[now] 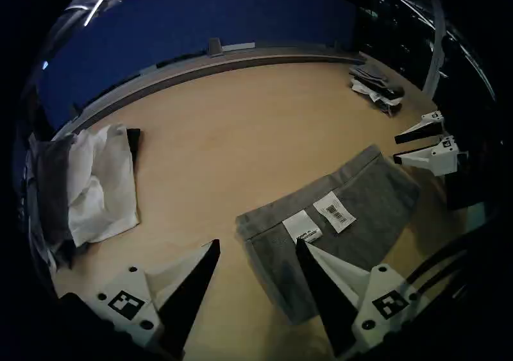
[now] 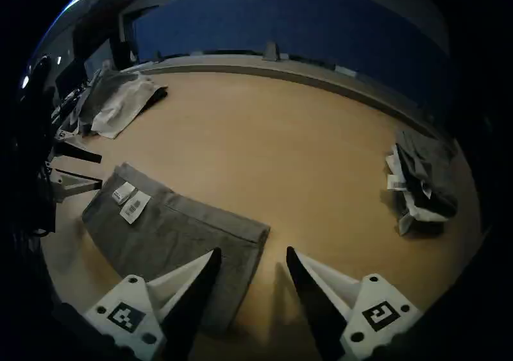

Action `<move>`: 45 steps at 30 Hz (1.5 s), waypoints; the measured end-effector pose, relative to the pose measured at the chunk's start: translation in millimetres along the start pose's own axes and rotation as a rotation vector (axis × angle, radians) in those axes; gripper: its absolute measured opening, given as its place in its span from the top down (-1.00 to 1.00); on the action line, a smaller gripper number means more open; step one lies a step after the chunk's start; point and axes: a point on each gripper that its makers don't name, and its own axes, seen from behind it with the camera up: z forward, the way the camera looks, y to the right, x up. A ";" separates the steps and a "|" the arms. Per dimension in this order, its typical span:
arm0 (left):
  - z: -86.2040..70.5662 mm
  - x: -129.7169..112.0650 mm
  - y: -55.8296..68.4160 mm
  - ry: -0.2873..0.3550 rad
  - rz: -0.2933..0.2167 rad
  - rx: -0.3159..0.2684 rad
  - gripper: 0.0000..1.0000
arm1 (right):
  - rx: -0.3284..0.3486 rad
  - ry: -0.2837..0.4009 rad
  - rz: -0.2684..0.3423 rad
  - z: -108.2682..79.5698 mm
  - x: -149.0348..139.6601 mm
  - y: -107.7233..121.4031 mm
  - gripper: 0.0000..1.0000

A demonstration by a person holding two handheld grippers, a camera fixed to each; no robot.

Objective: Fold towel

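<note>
Grey towel (image 1: 365,194) flat, near edge hidden | left hand-held gripper (image 1: 256,244) gaping, empty | right hand-held gripper (image 2: 252,251) gaping, empty

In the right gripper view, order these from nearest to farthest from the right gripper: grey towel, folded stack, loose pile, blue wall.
1. grey towel, just left of the right gripper
2. folded stack, right side
3. loose pile, far left
4. blue wall, back

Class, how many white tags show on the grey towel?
2. One tag and another lie side by side on the towel, near one edge; more may hide underneath.
</note>
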 end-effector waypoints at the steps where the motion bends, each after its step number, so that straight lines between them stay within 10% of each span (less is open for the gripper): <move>1: -0.8 0.6 0.4 0.002 -0.001 -0.002 -0.72 | -0.001 0.002 0.001 -0.5 0.5 0.2 -0.78; 3: -2.2 1.8 1.2 0.006 -0.002 -0.005 -0.93 | -0.004 0.008 0.003 -1.8 1.6 0.8 -0.90; 45: -81.9 -71.5 24.8 0.015 -0.088 0.019 -0.93 | 0.055 -0.028 -0.031 -52.8 -66.7 -40.2 -0.92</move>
